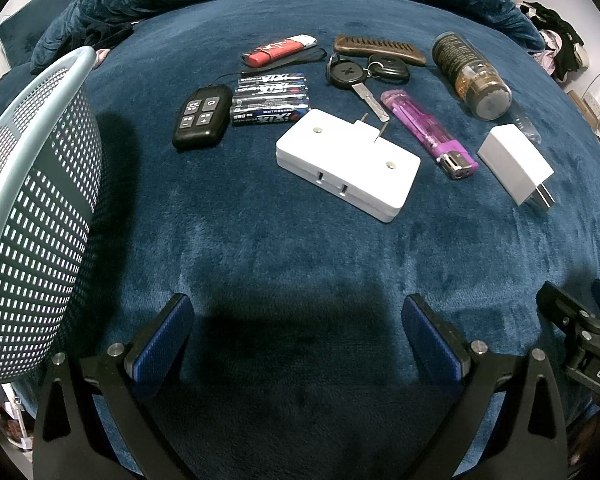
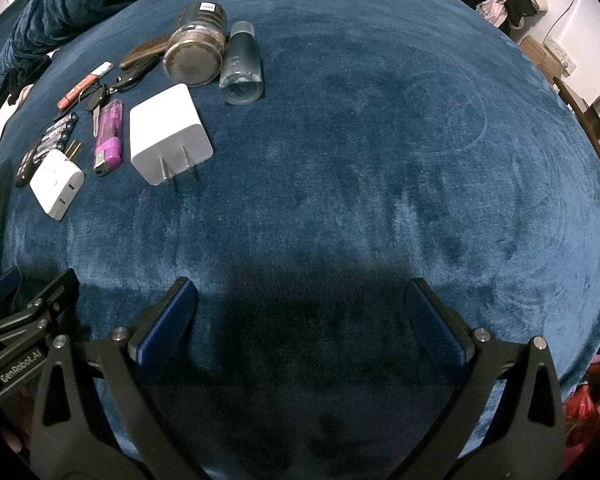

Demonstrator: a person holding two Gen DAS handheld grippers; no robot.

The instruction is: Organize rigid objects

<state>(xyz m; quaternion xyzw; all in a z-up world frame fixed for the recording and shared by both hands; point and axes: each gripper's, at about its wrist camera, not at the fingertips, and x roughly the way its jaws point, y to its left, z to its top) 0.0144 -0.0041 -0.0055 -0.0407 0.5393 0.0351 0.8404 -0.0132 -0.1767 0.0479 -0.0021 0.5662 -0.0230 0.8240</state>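
Two tools, left (image 1: pixel 300 340) and right (image 2: pixel 302 328), hover low over blue blanket (image 2: pixel 340 160), jaws spread wide, empty.

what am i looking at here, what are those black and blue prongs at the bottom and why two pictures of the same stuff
Each picture comes from a fisheye camera mounted on a hand-held gripper, a two-finger tool a person carries in each hand. The black arms with blue pads at the bottom are its fingers.

One view looks along the left hand-held gripper, the other along the right hand-held gripper. Both are open and hold nothing.

They hover over a blue blanket. On it lie a black remote, a pack of batteries, a red USB stick, a comb, car keys, a purple lighter, a white socket adapter, a white charger, a jar and a small dark bottle. A pale mesh basket stands at the left, likely where the items are meant to go.
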